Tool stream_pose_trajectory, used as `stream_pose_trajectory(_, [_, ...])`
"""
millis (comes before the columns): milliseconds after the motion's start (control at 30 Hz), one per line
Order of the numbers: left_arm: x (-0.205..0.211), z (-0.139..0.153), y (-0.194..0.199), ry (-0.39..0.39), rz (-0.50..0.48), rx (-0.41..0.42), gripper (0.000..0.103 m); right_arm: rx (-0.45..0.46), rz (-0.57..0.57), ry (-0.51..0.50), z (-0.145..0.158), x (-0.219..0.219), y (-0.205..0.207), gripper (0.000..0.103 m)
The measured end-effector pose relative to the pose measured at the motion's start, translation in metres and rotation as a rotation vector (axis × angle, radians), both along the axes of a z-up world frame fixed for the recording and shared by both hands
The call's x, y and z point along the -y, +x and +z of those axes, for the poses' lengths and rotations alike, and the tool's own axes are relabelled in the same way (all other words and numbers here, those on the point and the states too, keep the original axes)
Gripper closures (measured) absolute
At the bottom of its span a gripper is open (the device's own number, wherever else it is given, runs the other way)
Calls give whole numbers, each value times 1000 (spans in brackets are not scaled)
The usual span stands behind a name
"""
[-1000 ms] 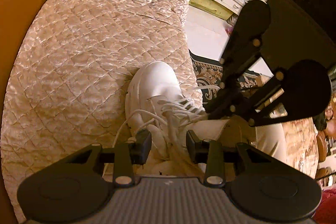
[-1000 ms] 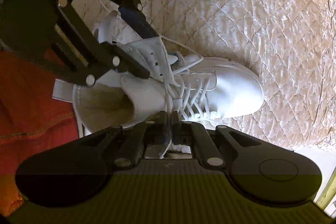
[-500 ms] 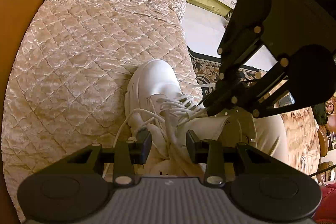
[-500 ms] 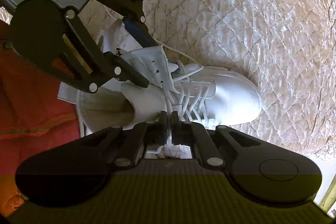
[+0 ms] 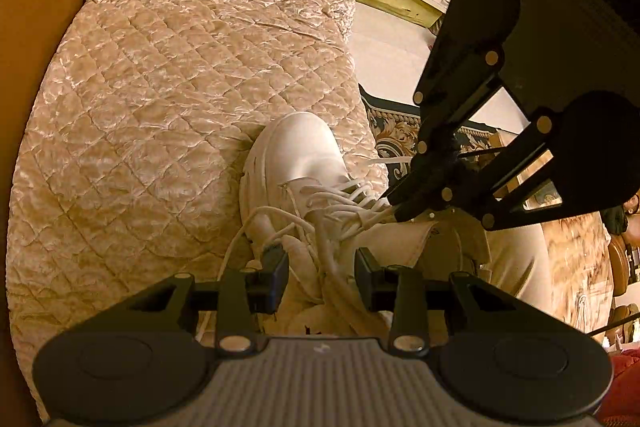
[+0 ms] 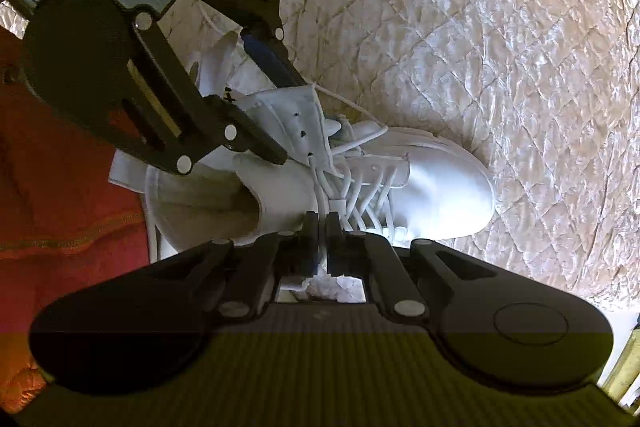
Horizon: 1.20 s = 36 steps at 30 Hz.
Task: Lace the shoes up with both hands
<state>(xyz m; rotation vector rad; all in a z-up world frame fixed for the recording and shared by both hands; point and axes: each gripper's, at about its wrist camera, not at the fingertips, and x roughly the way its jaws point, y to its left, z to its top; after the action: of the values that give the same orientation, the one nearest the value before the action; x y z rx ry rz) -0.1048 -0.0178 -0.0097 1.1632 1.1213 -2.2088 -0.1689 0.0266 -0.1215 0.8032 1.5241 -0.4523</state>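
Mid-lacing: shoe [image 6: 436, 187] on quilt [image 6: 500, 39]; right gripper [image 6: 322, 227] pinched closed on lace [image 6: 320, 187], left gripper [image 5: 321, 269] part-open astride the upper, grip unclear; next probably draw lace taut toward next eyelet.

The shoe [image 5: 296, 163] lies on the quilt [image 5: 180, 99], near the quilt's edge, and the rug [image 5: 396, 131] lies on the floor beyond that edge. The left hand-held gripper [image 5: 320, 275] is over the shoe's collar, and the right hand-held gripper [image 6: 322, 227] is over the laces [image 6: 368, 195].
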Motion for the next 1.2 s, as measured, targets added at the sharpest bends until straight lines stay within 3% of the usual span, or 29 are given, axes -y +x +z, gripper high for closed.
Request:
stream_pose_trajectory(400, [-2, 4, 3, -9, -3, -26, 63, 28, -8, -21, 1, 4, 3, 97])
stream_pose_trajectory(567, [-2, 3, 13, 6, 25, -33, 57, 64, -43, -14, -2, 9, 1, 97])
stream_pose_trajectory(833, [0, 3, 20, 12, 34, -56, 54, 244, -301, -24, 8, 11, -32, 97])
stream_pose_trajectory(1200, [3, 9, 40, 27, 70, -134, 50, 330, -498, -77, -19, -3, -47, 97])
